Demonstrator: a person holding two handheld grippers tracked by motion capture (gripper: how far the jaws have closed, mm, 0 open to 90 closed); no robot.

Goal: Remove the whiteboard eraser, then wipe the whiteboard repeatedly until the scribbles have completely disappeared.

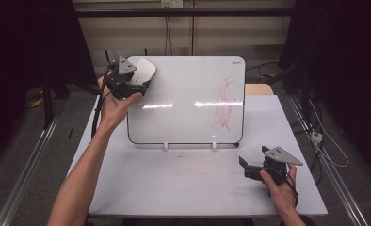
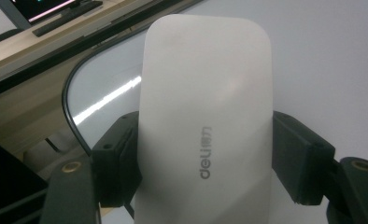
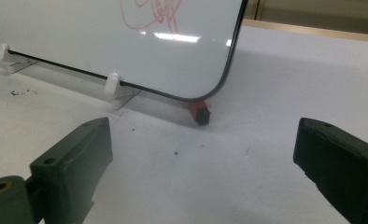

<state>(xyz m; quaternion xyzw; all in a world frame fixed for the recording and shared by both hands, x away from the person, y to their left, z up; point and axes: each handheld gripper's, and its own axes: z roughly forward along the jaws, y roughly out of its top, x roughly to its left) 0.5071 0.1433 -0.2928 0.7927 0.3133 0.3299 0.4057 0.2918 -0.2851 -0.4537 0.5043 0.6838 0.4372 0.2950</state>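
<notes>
Eraser [image 2: 205,121]: a white, smooth-shelled block, judged light and stiff, likely slippery; it is held at the upper left corner of the whiteboard [image 1: 183,89].
Hold: its two long sides are best clamped, as is done here.
Left gripper [image 1: 127,80]: jaws are closed on the eraser.
Right gripper [image 1: 249,168]: jaws are spread wide, nothing gripped, below the whiteboard's lower right corner.
Scribble [image 1: 223,103]: red marks are seen on the whiteboard's right part.

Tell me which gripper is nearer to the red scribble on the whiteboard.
Right. The right gripper sits just below the red scribble; the left gripper holds the eraser at the board's far corner.
</notes>
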